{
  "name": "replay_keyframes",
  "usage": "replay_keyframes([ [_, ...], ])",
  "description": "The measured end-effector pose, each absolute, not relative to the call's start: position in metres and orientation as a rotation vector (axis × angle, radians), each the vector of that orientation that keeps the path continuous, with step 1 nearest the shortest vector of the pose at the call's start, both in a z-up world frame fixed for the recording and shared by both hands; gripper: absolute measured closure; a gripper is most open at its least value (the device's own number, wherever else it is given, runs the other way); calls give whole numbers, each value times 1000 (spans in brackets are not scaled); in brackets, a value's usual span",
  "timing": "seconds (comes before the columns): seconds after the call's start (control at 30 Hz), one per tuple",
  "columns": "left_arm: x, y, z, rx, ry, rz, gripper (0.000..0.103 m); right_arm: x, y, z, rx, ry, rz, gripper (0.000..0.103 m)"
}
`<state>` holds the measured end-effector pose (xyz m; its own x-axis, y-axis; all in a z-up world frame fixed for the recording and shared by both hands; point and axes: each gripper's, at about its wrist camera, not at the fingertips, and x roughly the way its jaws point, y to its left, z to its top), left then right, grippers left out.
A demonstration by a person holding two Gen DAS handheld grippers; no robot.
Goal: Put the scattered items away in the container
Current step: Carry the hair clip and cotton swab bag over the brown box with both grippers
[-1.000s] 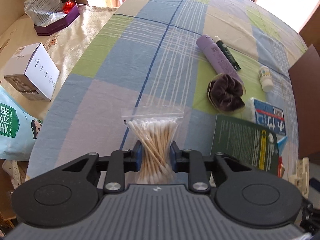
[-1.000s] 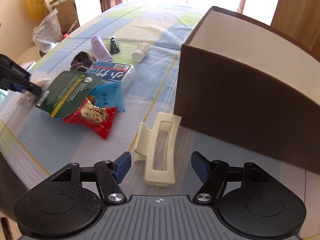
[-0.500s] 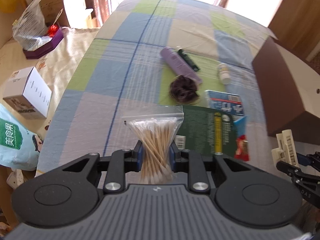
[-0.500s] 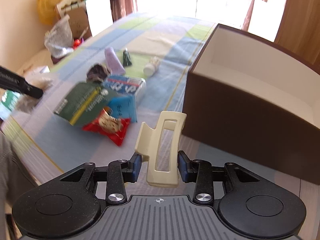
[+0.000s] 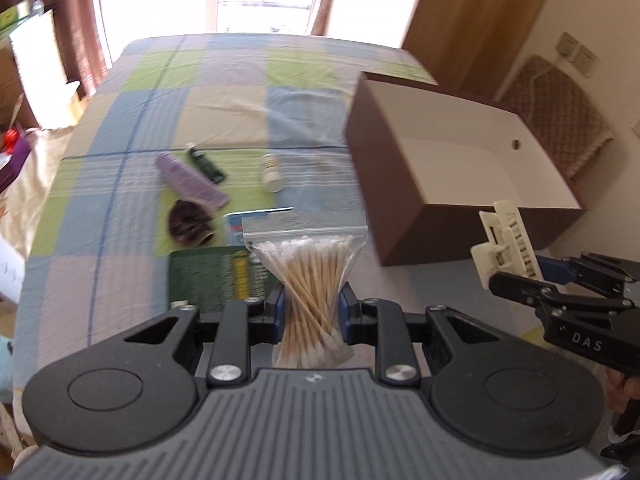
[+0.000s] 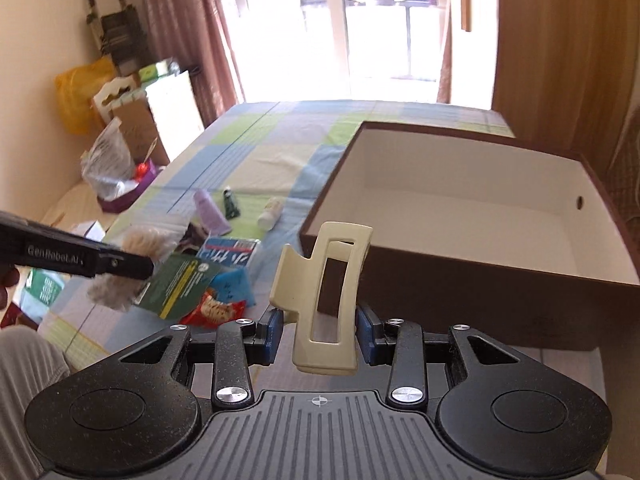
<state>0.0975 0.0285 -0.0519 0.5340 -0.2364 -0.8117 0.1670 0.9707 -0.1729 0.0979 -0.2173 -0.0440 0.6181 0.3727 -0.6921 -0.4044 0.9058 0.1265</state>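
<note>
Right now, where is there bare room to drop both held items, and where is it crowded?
The brown box is bare inside, its whole white floor free. Bedspread beyond the purple tube is also open. Crowded: the cluster from the white bottle to the green packet.

Your right gripper (image 6: 318,330) squeezes the cream hair clip (image 6: 326,294). The big brown box (image 6: 460,216) sits open at two o'clock.
</note>
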Motion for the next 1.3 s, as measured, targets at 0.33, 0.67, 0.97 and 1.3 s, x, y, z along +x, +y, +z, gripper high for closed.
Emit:
replay_keyframes([
  [0.33,122,-35,-32,-18,908,-375,82,124,-275,-12,34,714,315,62],
  [0.67,160,-90,-24,0,852,-439,82,157,-316,2,67,663,228,62],
  [0.97,187,-113,-31,29,863,-445,82,182,-318,-5,95,671,251,62],
  [1.3,230,-141,-55,154,927,-460,82,245,-339,-18,-26,817,324,62],
])
